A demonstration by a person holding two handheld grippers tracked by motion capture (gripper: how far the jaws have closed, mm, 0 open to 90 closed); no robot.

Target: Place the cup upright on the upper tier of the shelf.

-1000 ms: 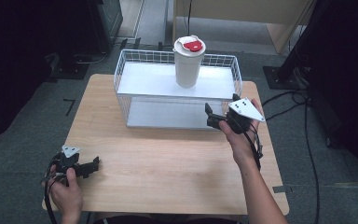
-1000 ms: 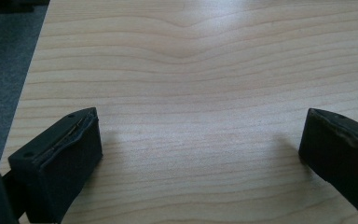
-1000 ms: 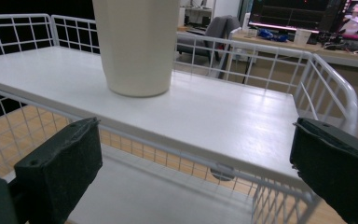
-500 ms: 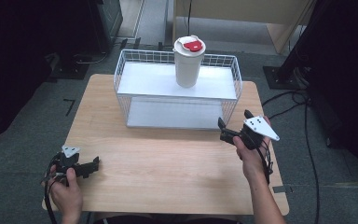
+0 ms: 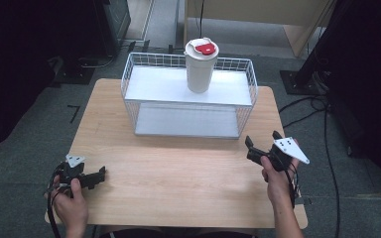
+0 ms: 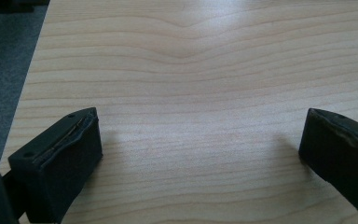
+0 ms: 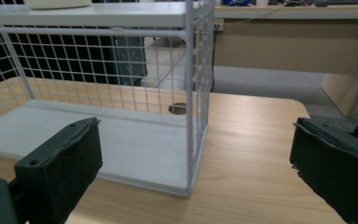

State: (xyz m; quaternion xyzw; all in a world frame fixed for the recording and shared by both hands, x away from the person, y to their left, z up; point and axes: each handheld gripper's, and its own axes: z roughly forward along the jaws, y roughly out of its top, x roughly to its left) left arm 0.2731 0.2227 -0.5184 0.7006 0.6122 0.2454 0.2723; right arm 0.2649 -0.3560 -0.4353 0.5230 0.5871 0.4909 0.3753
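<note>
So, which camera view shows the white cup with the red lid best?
The high view: the cup stands whole and upright on the top shelf of the wire rack. The right gripper view catches just the cup's base at its top edge. The left gripper view looks at the table.

One light wooden bench [image 5: 178, 178] carries one white wire-mesh rack [image 5: 188, 94] with two white shelf boards, one upper and one lower. One white cup with a red-and-white lid [image 5: 201, 67] stands on the upper board. Two black handheld grippers, one at the left [image 5: 92, 177] and one at the right [image 5: 263, 146], are held by two hands, each showing two jaws.
</note>
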